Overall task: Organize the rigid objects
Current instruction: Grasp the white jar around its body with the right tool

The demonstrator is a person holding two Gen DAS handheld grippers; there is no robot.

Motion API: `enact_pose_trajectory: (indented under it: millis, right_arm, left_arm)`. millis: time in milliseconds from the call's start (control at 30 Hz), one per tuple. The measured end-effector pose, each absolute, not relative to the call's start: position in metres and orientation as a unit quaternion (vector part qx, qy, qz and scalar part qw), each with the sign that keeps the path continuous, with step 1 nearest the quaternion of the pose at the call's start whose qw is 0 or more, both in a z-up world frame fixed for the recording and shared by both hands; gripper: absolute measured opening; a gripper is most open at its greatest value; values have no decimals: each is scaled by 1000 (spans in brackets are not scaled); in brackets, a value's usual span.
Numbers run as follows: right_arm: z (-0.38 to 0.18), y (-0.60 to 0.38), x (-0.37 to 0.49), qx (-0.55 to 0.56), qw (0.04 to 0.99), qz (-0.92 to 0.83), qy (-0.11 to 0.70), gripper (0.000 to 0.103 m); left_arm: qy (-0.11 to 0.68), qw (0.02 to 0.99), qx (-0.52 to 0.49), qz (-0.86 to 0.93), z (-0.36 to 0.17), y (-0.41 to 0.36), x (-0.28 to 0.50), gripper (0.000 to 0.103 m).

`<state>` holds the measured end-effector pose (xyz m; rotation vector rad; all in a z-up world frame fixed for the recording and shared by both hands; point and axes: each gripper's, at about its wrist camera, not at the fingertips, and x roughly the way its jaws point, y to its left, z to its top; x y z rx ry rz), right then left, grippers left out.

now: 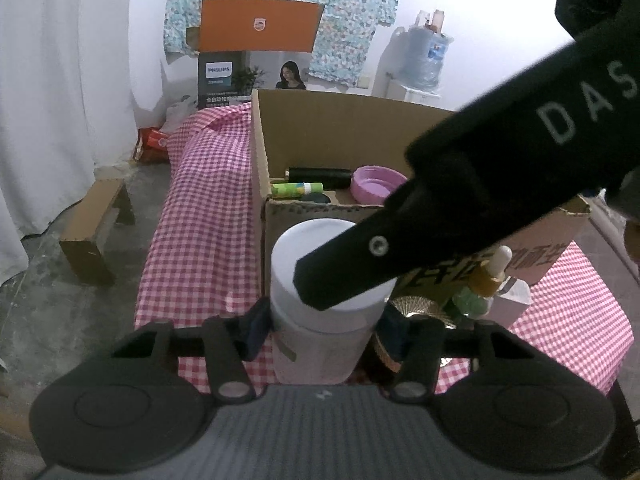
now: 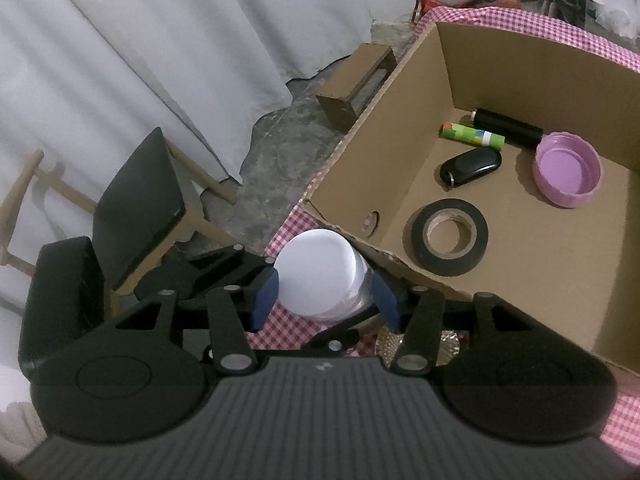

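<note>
Pink-checked cloth covers the table beneath both tongs: the left gripper (image 1: 320, 332) straddles a white-lidded cylindrical jar (image 1: 320, 280), though contact cannot be confirmed, while the right gripper (image 2: 326, 294) hangs released above its lid. Beyond, the open cardboard box (image 2: 520, 272) already holds a black tape roll (image 2: 450, 242), black key fob (image 2: 471, 166), green tube (image 2: 472, 135), black cylinder (image 2: 508, 126) and purple lid (image 2: 567, 174). Judged remaining: the jar and small bottles (image 1: 486, 280) to the right.

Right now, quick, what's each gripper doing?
Left hand-held gripper: shut on the white-lidded cylindrical jar.
Right hand-held gripper: open around the same jar's lid.
</note>
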<state>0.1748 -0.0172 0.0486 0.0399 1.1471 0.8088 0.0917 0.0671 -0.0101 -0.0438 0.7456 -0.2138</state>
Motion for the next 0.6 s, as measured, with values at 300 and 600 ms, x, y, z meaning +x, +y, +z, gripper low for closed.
enact_pose_trajectory:
  millis: [300, 600]
  right_arm:
    - [44, -13, 177, 26, 759, 379, 529, 51]
    - [55, -14, 168, 26, 759, 395, 516, 50]
  left_arm:
    - [360, 927, -21, -100, -6, 69, 89, 54]
    - [349, 932, -14, -91, 9, 69, 75, 54]
